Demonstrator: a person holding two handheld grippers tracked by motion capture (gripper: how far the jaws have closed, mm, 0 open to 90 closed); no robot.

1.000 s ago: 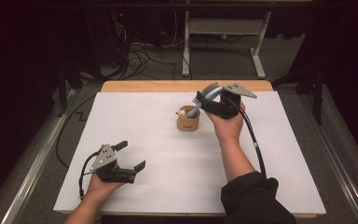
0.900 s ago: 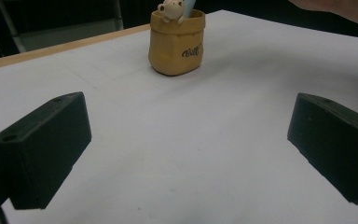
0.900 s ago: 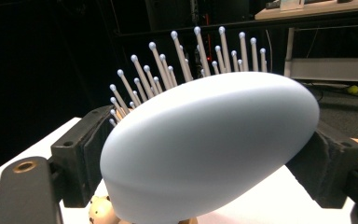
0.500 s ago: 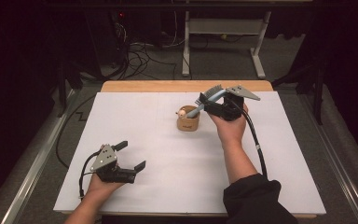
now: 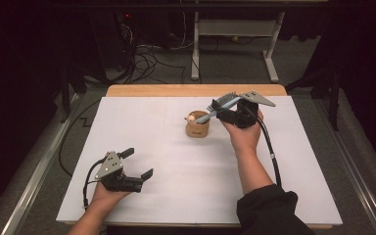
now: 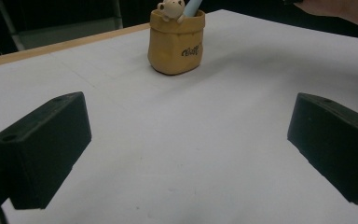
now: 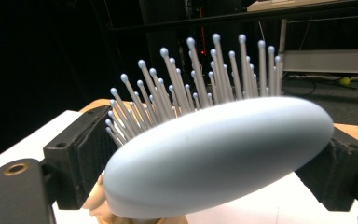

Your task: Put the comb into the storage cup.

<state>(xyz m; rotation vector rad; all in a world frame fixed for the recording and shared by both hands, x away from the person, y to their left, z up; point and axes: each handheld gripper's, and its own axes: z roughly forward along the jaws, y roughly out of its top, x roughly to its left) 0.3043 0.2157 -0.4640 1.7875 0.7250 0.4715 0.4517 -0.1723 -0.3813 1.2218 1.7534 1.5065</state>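
A pale blue hairbrush [image 5: 223, 103] with grey bristles leans out of a small tan cup [image 5: 197, 128] near the table's middle back, its handle down inside the cup. My right gripper [image 5: 223, 108] is shut on the brush head, which spans the gap from one jaw to the other in the right gripper view [image 7: 214, 154]. My left gripper [image 5: 138, 162] rests open and empty near the front left, pointed toward the cup [image 6: 176, 44]. A little bear figure [image 6: 170, 8] peeks over the cup's rim beside the brush handle [image 6: 193, 7].
A white sheet [image 5: 176, 196] covers the table, with a wooden strip [image 5: 176, 90] along the far edge. Beyond it lie a dark floor, cables [image 5: 147, 56] and a white desk frame [image 5: 235, 29]. The right gripper's cable [image 5: 269, 147] trails along the forearm.
The right gripper with the brush head has edged slightly to the right. The left gripper has stayed where it was.
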